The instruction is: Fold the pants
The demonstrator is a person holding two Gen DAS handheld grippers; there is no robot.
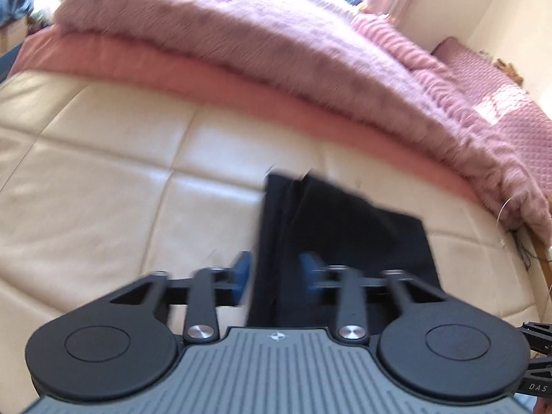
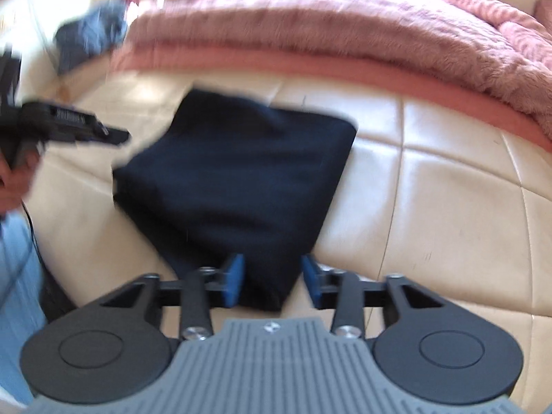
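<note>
Pants [image 2: 234, 179], dark navy, lie folded into a compact rectangle on cream mattress [image 2: 448, 172].

Each gripper [image 1: 275, 276] is built of black linkage arms, silver screws, blue pads [image 2: 234, 281] and a ribbed grey housing [image 2: 272, 369]; a light-blue sleeve [image 2: 17, 310] is worn.

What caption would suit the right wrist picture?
Open right gripper over the near corner of folded dark pants on a cream quilted bed.

Only "DAS" reads clearly, white letters on a black device part [image 1: 536, 388] at four o'clock in the left wrist view. The black device's label [image 2: 70, 116] at nine o'clock, right wrist view, is blurred.
</note>
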